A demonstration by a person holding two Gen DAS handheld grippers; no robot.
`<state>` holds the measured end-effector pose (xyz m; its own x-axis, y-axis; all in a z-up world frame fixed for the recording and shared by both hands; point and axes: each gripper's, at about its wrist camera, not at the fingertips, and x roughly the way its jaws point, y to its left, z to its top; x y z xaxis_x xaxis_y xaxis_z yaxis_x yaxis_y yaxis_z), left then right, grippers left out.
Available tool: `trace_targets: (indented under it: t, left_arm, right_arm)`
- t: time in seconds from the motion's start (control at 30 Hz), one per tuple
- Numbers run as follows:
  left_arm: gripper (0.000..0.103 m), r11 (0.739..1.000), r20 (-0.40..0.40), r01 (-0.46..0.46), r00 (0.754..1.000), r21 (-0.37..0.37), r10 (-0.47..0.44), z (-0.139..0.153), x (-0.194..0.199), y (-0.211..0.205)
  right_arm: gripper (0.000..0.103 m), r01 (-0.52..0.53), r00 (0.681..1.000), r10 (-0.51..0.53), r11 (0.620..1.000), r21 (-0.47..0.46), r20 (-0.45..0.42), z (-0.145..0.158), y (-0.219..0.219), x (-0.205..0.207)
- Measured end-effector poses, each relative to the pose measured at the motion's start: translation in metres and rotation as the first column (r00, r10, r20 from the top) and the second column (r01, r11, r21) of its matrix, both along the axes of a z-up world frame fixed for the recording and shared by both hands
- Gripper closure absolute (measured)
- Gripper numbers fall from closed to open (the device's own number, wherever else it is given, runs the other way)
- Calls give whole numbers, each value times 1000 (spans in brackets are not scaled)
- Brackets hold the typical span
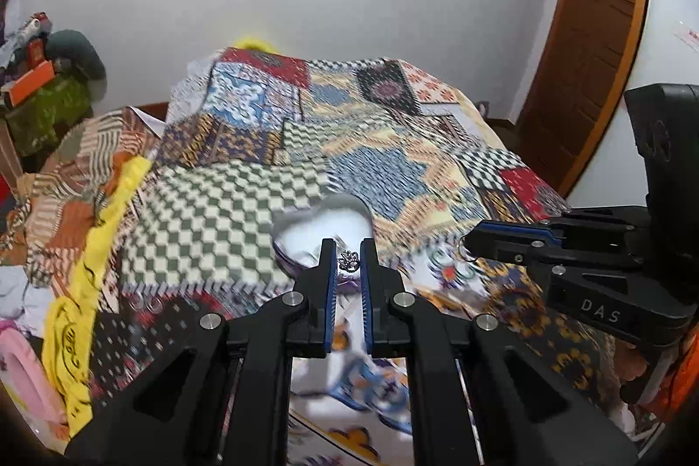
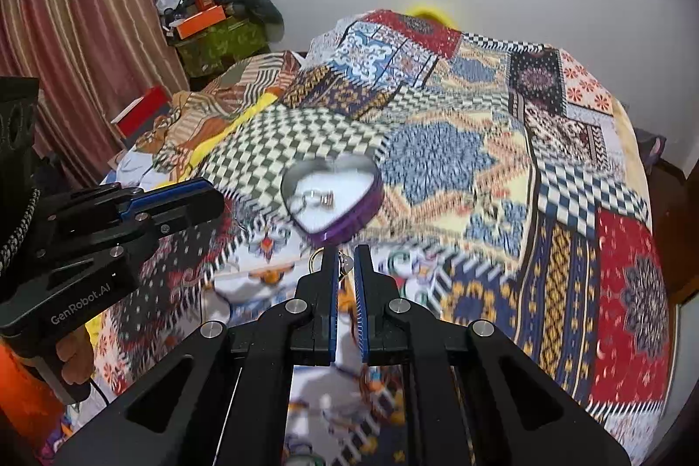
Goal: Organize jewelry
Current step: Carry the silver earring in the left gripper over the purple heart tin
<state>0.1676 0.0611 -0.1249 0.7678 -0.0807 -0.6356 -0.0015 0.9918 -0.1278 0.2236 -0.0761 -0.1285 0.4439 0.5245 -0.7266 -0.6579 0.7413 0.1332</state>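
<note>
Left wrist view, reading from its left: rumpled yellow cloth [image 1: 100, 230] lies at the edge of the patchwork bedspread [image 1: 227, 204], which serves as the soft work surface. At centre, the left gripper [image 1: 348, 263] has its jaws drawn narrow on a small silver filigree ornament [image 1: 348, 260], pinched at the very tips, likely so it can drop cleanly into the heart-shaped purple tin with a white lining [image 1: 323, 230] directly beyond. Further right, the right gripper [image 1: 469, 245] is clamped on a little metal ring-and-bead piece [image 1: 466, 252], with a loop showing at its tip.

Right wrist view shows that tin [image 2: 349, 228] lying open on the bed with a few silver rings [image 2: 316, 198] already inside, presumably the collecting place. Both pieces are held near it, not yet released.
</note>
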Motion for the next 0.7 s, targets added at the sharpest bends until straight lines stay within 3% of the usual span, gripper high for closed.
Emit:
trace_targets:
  t: [0.47,0.7]
  left_arm:
    - [95,1000,-51,-10,999,-28,9,-21,61,25]
    - [94,999,-114,-14,993,-32,10,-46,86,27]
  right_arm:
    - [97,11,998,-15,998,-55,-65,-8,42,61]
    - [97,13,979,-29,996,-83,-200,-30,55,90]
